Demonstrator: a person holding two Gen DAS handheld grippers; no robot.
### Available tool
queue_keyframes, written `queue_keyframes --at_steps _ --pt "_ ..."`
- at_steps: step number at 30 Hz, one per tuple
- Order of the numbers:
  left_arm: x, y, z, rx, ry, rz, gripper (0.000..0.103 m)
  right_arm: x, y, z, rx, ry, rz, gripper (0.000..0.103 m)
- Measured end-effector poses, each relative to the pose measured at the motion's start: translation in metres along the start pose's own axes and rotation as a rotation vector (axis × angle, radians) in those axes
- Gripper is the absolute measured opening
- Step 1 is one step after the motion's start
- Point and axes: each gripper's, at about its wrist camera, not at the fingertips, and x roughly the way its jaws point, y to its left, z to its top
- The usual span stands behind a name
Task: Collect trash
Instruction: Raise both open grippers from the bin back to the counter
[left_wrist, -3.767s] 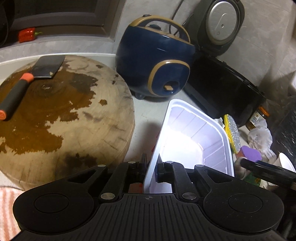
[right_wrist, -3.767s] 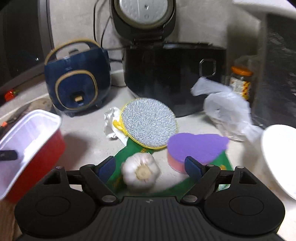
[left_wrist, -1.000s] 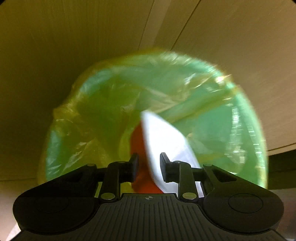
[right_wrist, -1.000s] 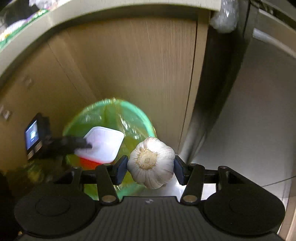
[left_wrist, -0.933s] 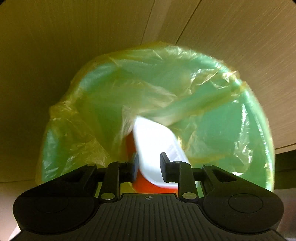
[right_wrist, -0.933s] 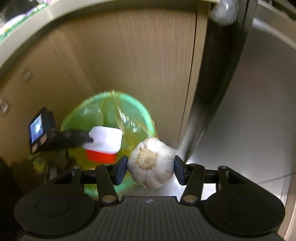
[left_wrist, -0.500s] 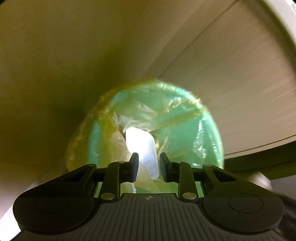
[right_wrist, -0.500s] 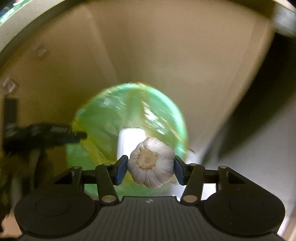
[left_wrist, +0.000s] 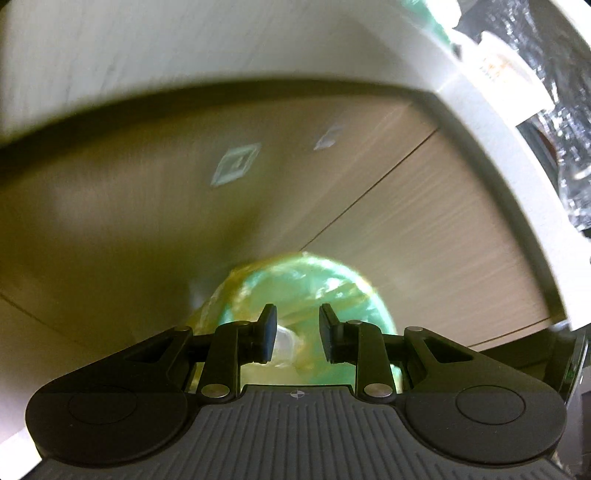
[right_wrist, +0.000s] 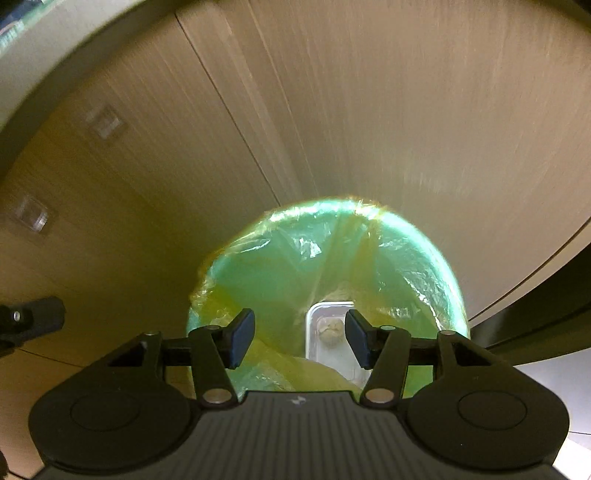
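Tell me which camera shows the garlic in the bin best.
The right wrist view: the garlic lies inside the white tray in the green bin. The left wrist view shows only a blurred tray corner, no garlic.

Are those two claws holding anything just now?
No. The right gripper has just opened, empty; the garlic lies in the white tray inside the bin. The left gripper is empty too.

Garlic in white tray, inside bin.
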Motion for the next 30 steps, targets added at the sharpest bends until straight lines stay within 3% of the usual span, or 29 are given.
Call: queue_keyframes --at_steps 7,10,16,21,27,30 --pt "-0.026 -0.027 0.035 0.039 0.066 0.055 0.028 -0.049 0.019 0.004 0.026 0.014 -0.005 0.054" --pt "-0.036 -0.038 0.047 0.065 0.056 0.013 0.028 -0.072 0.031 0.012 0.028 0.005 0.028 0.054" --pt "-0.084 -0.066 0.093 0.117 -0.033 -0.024 0.028 -0.131 0.053 0.047 0.081 -0.103 0.146 0.056" --pt "-0.096 -0.079 0.129 0.179 -0.142 -0.025 0.028 -0.162 0.070 0.088 0.118 -0.182 0.211 0.057" --pt "-0.099 -0.084 0.168 0.271 -0.333 -0.007 0.028 -0.191 0.105 0.124 0.002 -0.313 0.118 0.057" --pt "-0.090 -0.083 0.182 0.288 -0.326 -0.054 0.028 -0.198 0.116 0.134 -0.030 -0.351 0.028 0.057"
